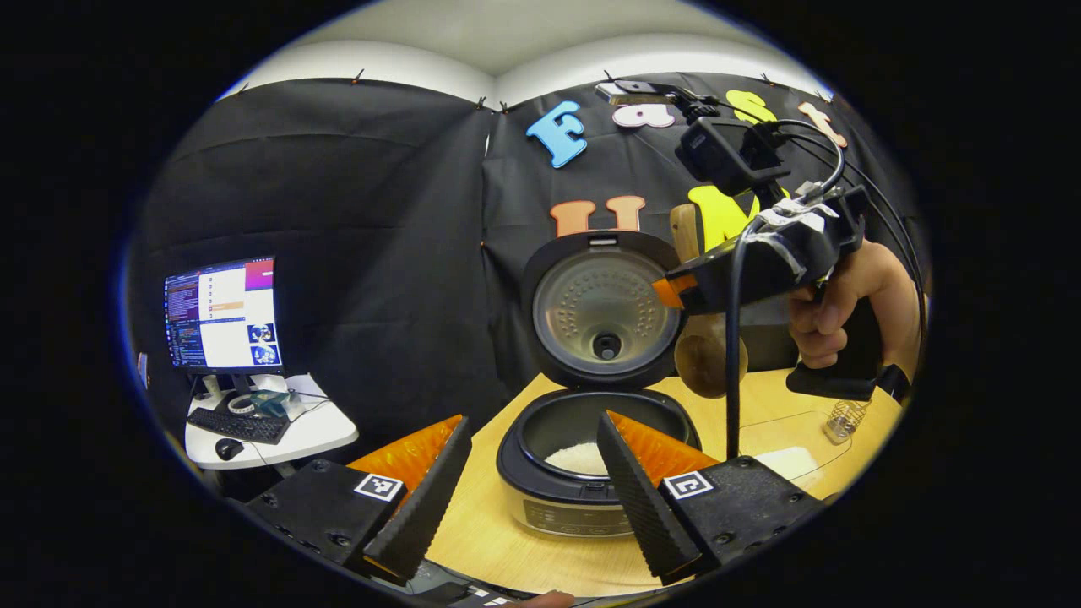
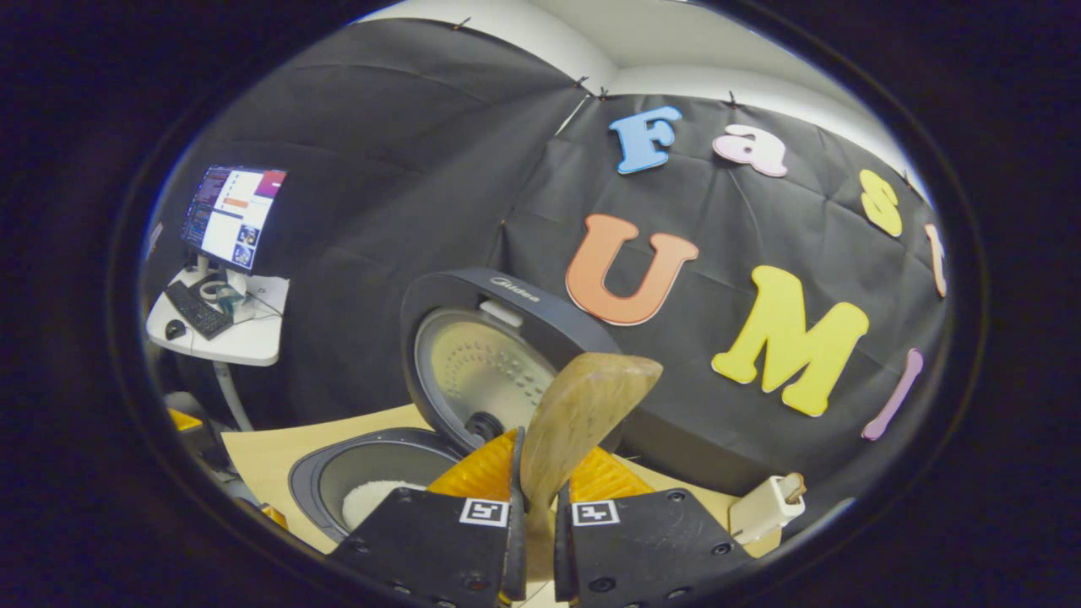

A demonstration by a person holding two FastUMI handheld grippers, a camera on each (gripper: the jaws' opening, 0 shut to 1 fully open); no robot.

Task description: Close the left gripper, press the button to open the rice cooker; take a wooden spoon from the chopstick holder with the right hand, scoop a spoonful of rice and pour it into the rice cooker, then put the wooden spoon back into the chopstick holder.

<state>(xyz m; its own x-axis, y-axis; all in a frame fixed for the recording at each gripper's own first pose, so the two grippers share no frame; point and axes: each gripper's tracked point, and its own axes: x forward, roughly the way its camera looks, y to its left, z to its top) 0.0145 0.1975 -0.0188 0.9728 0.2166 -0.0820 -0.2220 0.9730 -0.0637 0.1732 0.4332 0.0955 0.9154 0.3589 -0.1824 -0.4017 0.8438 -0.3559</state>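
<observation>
Between the fingers of the right gripper (image 2: 534, 498), in the right gripper view, a wooden spoon (image 2: 574, 422) stands clamped by its neck, both fingers pressing on it, bowl up and tilted right. From the left gripper view the same spoon (image 1: 708, 359) hangs bowl down under that gripper (image 1: 676, 291), which a hand (image 1: 844, 308) holds by its grip above the table, right of the cooker's lid. Cables run from that gripper down and back

The left gripper (image 1: 534, 473) stands released, its jaws wide apart and holding nothing, low over the near edge of the table, with the cooker between its fingers

The rice cooker (image 1: 583, 485) sits open on the wooden table (image 1: 481, 523); its lid (image 1: 601, 308) stands upright behind the pot, and white rice (image 1: 578, 458) lies in the pot. A wire holder (image 1: 844, 420) stands at the table's far right corner, well apart from the cooker. In the right gripper view a small white box (image 2: 764, 507) lies on the table beside the wall

Black cloth walls close the booth on two sides. To the left, off the table, a lit monitor (image 1: 222, 314), a keyboard (image 1: 238, 425) and a mouse (image 1: 226, 448) sit on a small white stand (image 1: 312, 435)
</observation>
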